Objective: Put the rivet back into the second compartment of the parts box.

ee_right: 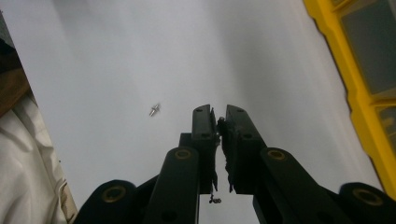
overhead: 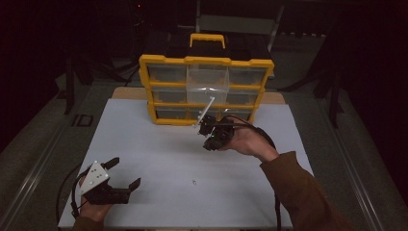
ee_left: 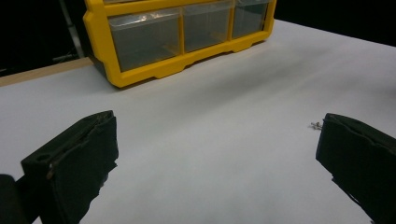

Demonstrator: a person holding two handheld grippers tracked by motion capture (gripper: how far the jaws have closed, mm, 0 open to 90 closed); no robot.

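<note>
My right gripper (overhead: 209, 142) hangs over the middle of the white table (overhead: 159, 159), just in front of the yellow organizer (overhead: 206, 61). Its jaws (ee_right: 218, 126) point down and are shut, with a tiny dark piece pinched at the tips that looks like a small screw. Another small screw (ee_right: 155, 110) lies loose on the table (overhead: 194, 182) nearer the front. My left gripper (overhead: 124, 173) rests low at the front left, open with nothing between its fingers (ee_left: 79, 154). The loose screw (ee_left: 316, 124) lies just beside its right finger.
The organizer holds several clear drawers (ee_left: 144, 37); the top middle drawer (overhead: 207, 79) stands pulled out. Dark floor and stands surround the table. A sleeve (overhead: 303, 192) reaches in from the bottom right.
</note>
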